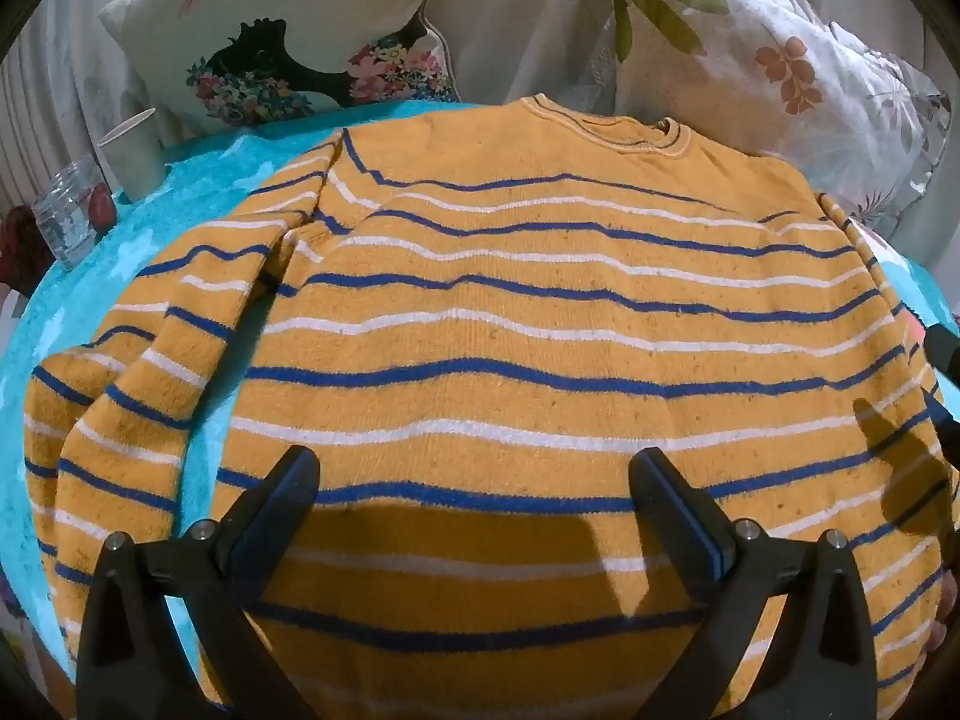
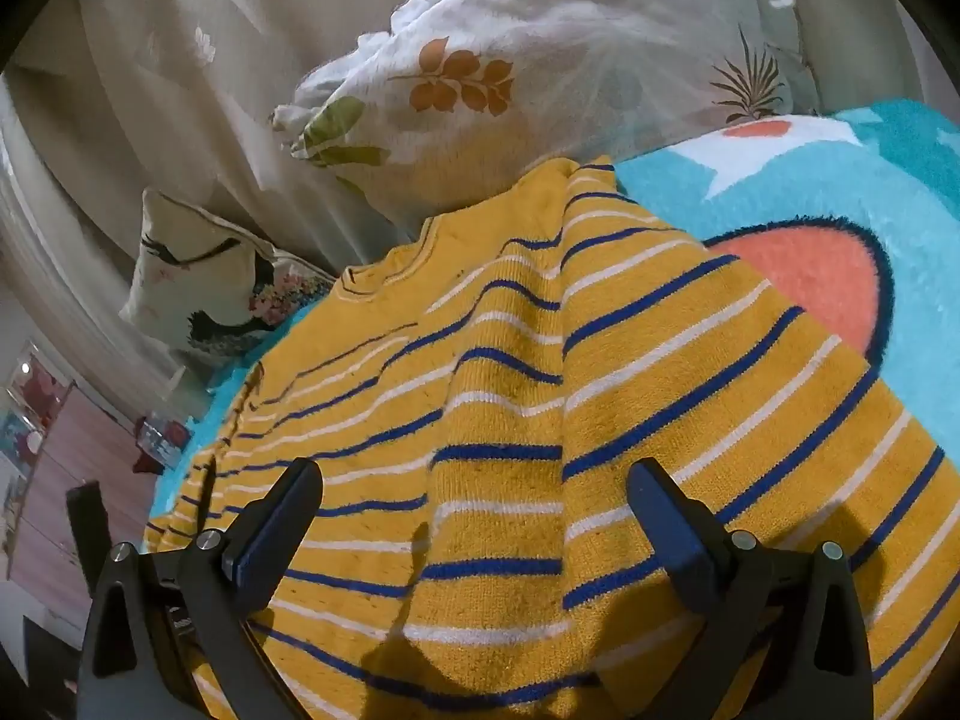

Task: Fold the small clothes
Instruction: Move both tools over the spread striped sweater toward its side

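Note:
A mustard-yellow sweater [image 1: 510, 336] with blue and white stripes lies spread flat on a turquoise towel [image 1: 198, 180], collar at the far side. Its left sleeve [image 1: 120, 408] runs down along the body. My left gripper [image 1: 474, 474] is open and empty, hovering over the sweater's lower body. In the right wrist view my right gripper [image 2: 474, 486] is open and empty, above the sweater [image 2: 510, 420] near its right sleeve [image 2: 750, 396], which lies along the body. The right gripper's edge shows at the far right of the left wrist view [image 1: 945, 360].
A paper cup [image 1: 132, 153] and a glass jar [image 1: 66, 219] stand on the towel's far left. Floral pillows [image 1: 288, 42] and a ruffled pillow [image 1: 798, 66] lean behind the collar. The towel's coral pattern [image 2: 810, 282] lies right of the sleeve.

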Available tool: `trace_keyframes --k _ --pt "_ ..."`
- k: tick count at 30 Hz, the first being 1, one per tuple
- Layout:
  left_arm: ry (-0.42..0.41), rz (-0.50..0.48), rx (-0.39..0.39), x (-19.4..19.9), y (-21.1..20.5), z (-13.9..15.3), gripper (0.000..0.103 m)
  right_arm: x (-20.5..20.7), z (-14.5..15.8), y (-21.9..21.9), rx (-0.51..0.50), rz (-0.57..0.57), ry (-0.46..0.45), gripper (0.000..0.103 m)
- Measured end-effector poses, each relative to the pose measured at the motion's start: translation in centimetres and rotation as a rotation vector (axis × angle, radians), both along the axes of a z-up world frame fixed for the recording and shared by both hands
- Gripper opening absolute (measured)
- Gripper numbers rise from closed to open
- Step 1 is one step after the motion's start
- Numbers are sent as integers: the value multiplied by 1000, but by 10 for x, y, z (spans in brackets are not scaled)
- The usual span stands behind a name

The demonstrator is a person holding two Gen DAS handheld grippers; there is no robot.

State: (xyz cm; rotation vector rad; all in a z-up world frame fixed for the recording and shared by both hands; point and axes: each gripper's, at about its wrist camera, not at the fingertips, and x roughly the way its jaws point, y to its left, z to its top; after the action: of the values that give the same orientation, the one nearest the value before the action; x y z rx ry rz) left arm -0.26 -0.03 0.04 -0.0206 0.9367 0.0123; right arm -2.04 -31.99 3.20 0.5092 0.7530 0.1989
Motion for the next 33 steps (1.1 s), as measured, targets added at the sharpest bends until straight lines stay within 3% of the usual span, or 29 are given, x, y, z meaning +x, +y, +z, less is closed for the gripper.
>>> trace_keyframes --k 5,13,17,19,24,27,29,33 --pt "7 0 1 0 -2 -2 103 -2 -5 -12 98 -7 -25 103" --pt "18 -9 1 1 0 1 103 -1 -1 2 -15 -23 -1 103" --pt "42 -80 46 6 -4 7 101 -1 -1 5 -52 -20 18 103" --pt "36 -116 72 5 -4 21 90 2 -1 10 -96 -18 42 103" --pt "-47 -148 135 -1 9 80 89 8 0 37 -310 -6 133 103" --pt "-74 -153 155 5 18 112 89 7 -2 47 -384 -33 163 103" --pt "-121 -146 194 3 21 134 89 9 -1 48 -386 -76 223 103" --pt "-170 -95 190 -11 48 163 89 8 -2 51 -420 -97 297 103"
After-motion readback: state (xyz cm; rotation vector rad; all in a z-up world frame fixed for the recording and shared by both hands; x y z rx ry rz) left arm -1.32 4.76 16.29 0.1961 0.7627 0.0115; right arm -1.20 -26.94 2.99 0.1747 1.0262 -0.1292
